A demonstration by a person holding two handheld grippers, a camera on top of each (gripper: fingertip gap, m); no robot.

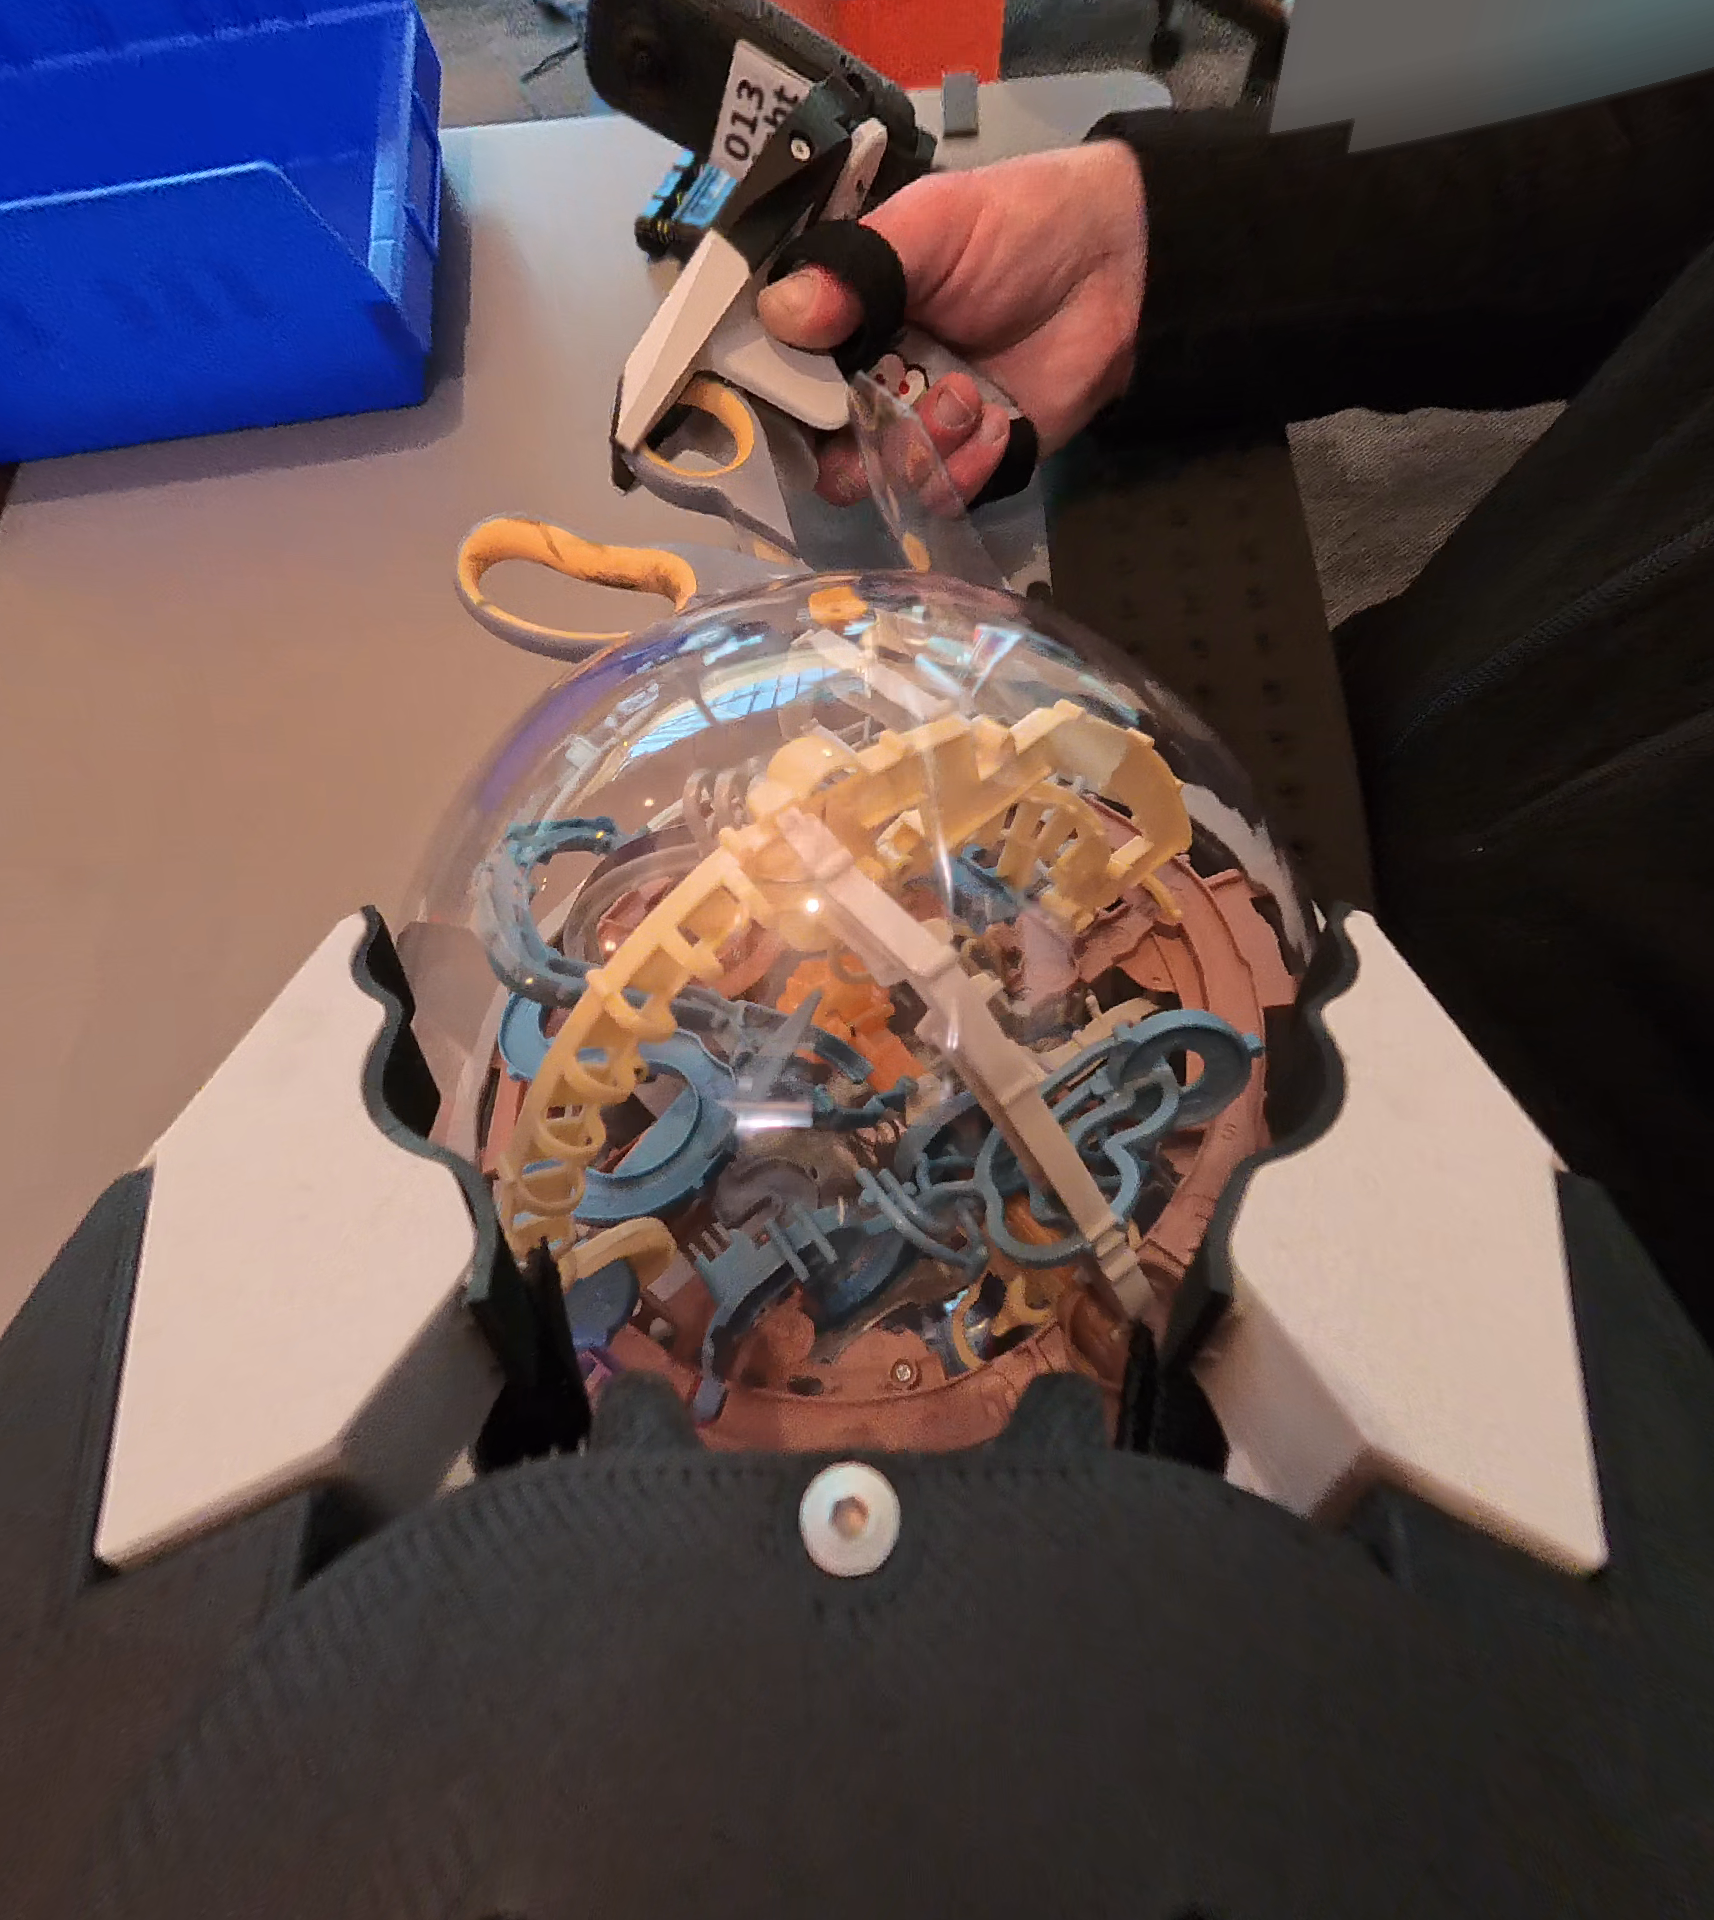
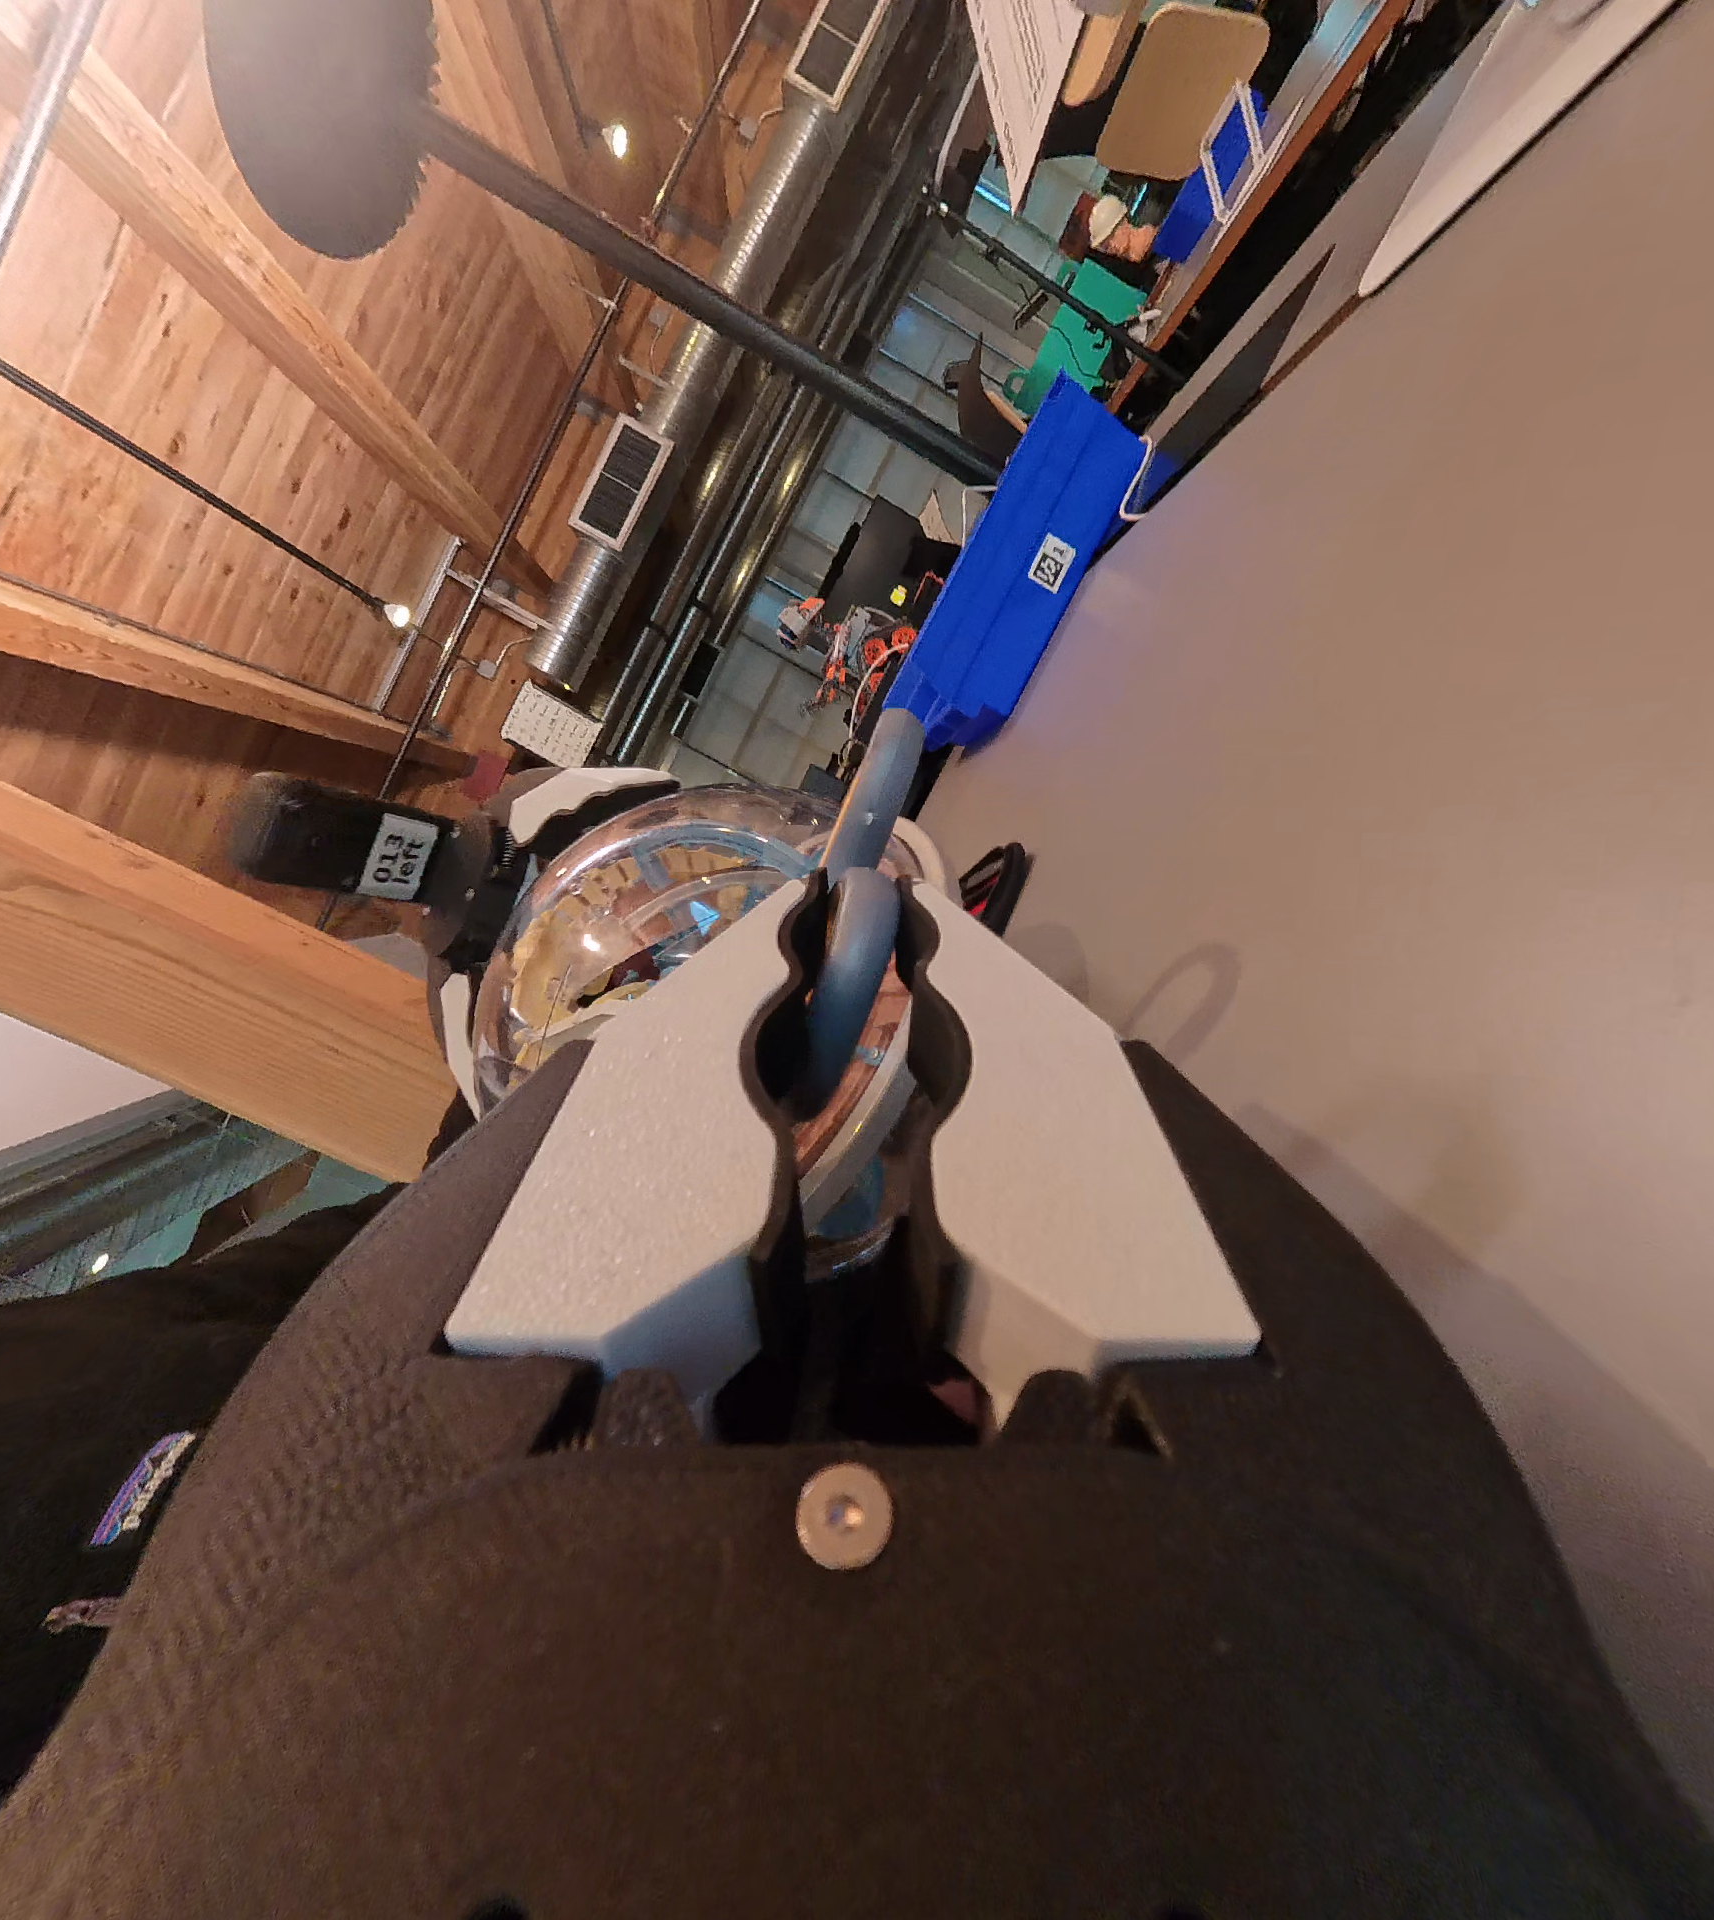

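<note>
My left gripper (image 1: 858, 935) is shut on a clear plastic maze ball (image 1: 832, 1039) with yellow, blue and brown tracks inside, its fingers (image 1: 302, 1195) pressing on both sides. My right gripper (image 2: 858, 904) is shut on the grey handle loop of a pair of scissors (image 2: 853, 997). In the left wrist view the right gripper (image 1: 629, 457) is held by a hand (image 1: 998, 281) just beyond the ball. The scissors' second loop, grey with a yellow lining (image 1: 572, 582), hangs free against the ball's far side. The ball (image 2: 624, 925) and left gripper (image 2: 520, 831) also show in the right wrist view.
A grey table (image 1: 209, 727) lies under both grippers. A blue plastic bin (image 1: 157, 239) stands on it at the far left; it also shows in the right wrist view (image 2: 1019, 561). A person's dark sleeve and clothing (image 1: 1559, 727) fill the right side. Tip to tip, the grippers are about 20 centimetres apart.
</note>
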